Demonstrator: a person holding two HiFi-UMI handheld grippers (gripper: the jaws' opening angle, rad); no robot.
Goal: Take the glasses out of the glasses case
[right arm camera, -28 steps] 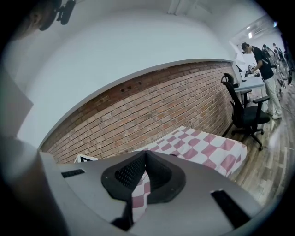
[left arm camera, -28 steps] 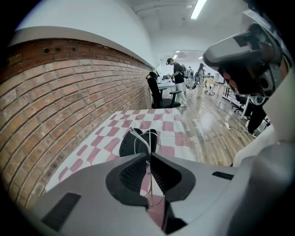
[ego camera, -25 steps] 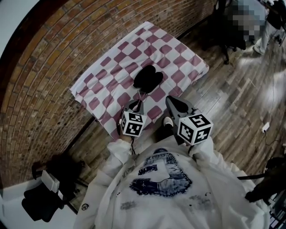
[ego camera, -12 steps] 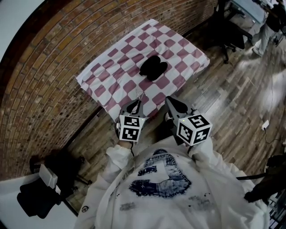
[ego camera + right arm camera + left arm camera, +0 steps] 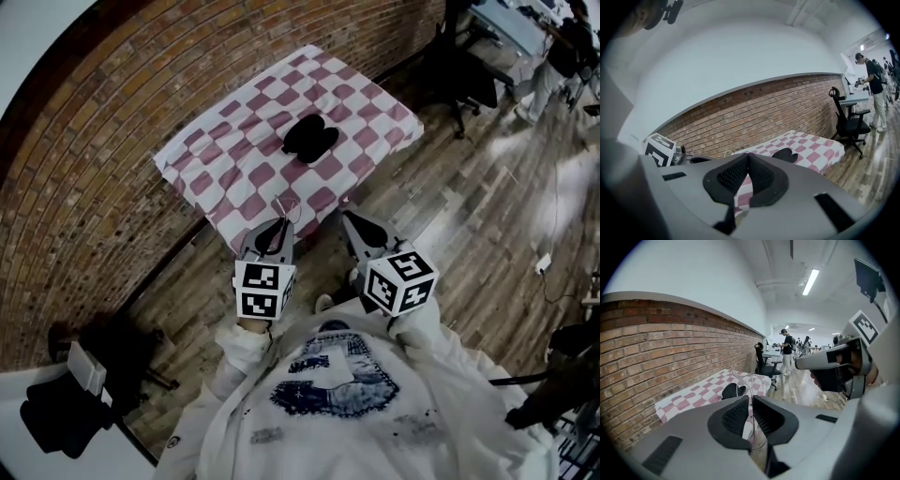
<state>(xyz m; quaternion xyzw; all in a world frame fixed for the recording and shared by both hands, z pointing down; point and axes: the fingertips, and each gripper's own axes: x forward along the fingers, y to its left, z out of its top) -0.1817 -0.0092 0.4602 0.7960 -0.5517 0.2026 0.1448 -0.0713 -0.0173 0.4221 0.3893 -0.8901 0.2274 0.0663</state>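
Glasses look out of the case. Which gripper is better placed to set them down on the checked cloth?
Left. The left gripper is clamped on the thin-framed glasses, clear of the black case; the right gripper is shut and empty.

I see the bench cloth point(image 5: 246, 150) in dark-pink and white checks, the glasses case point(image 5: 309, 137) plain black — the glasses point(image 5: 752, 379) pale wire. My left tongs point(image 5: 279, 225) and right tongs point(image 5: 349, 219) are grey, their marker cubes point(image 5: 263, 289) black-and-white.
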